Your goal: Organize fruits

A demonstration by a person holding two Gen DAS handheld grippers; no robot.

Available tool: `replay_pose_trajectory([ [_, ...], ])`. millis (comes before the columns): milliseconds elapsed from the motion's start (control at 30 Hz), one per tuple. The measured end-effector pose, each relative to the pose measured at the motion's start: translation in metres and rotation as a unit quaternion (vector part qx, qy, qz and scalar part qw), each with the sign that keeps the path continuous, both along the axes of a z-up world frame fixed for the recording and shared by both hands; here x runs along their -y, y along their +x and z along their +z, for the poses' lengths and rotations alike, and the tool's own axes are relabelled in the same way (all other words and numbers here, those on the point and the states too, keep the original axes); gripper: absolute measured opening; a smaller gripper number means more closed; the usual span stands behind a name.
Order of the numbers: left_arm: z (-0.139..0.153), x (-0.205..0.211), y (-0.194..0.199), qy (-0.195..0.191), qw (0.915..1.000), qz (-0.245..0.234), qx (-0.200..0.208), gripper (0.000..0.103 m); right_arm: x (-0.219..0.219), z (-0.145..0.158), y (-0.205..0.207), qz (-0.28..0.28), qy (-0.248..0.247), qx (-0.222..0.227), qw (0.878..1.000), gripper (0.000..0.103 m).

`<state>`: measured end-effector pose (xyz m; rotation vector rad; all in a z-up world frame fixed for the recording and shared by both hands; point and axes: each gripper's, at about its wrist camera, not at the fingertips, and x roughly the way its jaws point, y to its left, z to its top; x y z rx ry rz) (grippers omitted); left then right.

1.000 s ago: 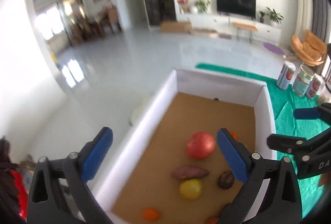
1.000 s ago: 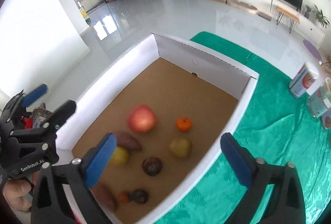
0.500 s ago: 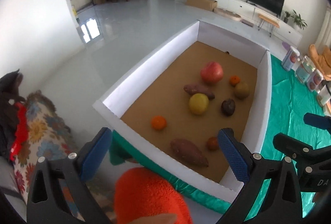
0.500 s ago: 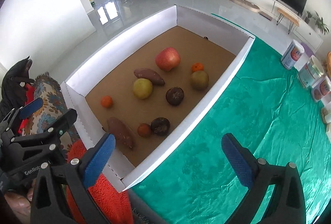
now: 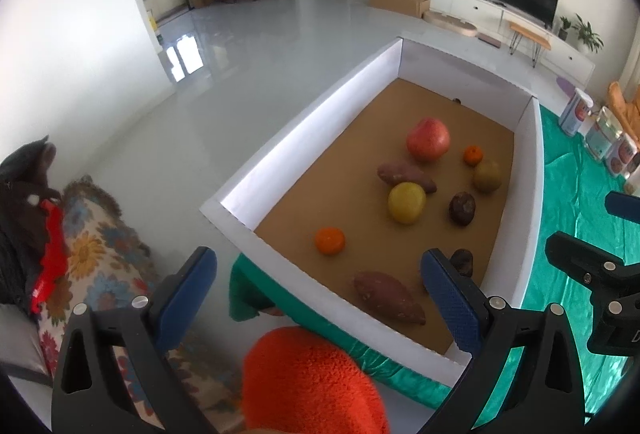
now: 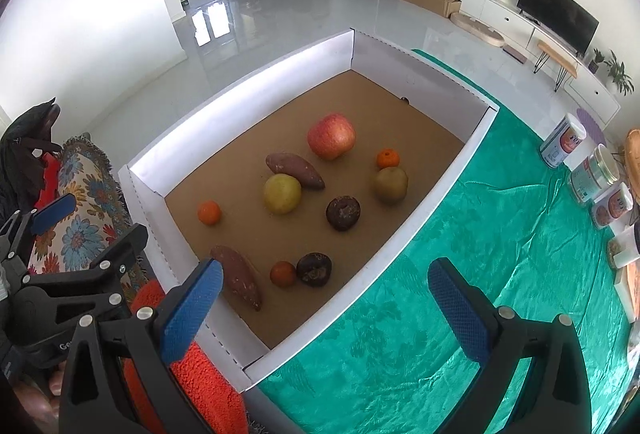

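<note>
On the body of the left gripper (image 6: 60,218), seen from the right wrist view, the letters "Ge" can be read; the rest is hidden. The labels on the three cans (image 6: 562,145) at the desk's far right edge are too small to be read.

A white-walled cardboard box (image 6: 256,81) with a brown floor is set on the green cloth (image 6: 460,274) covering the desk. Inside it, a red apple (image 6: 331,136) lies toward the far end, with a sweet potato (image 6: 295,170) just beside it, its long axis running from the far left wall down toward the near right wall. A second sweet potato (image 6: 237,276) lies near the box's near corner, its long axis running roughly along the near wall. A yellow pear (image 6: 282,193), a green-brown pear (image 6: 391,184), three small oranges (image 6: 209,212) and two dark round fruits (image 6: 343,212) are scattered between them.

The fingers of the left gripper (image 5: 320,308) are spread wide, nothing between them. The fingers of the right gripper (image 6: 326,310) are likewise spread and empty, held over the box's near right wall. An orange fleece sleeve (image 5: 312,386) is seen below.
</note>
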<state>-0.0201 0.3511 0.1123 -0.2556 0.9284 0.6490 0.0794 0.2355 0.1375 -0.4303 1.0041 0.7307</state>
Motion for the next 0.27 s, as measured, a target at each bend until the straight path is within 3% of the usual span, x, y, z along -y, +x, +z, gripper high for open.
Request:
replay_pose_trajectory([
  [133, -0.0015, -0.0053, -0.0024, -0.020, 0.9997, 0.001, 0.012, 0.102, -0.0003, -0.0040, 0.0030, -0.003, -0.002, -0.002, 1.000, 0.102],
  [267, 0.0015, -0.0031, -0.0031, -0.006, 0.9998, 0.004, 0.016, 0.102, -0.0028, -0.0055, 0.0033, 0.000, 0.000, -0.003, 1.000, 0.102],
])
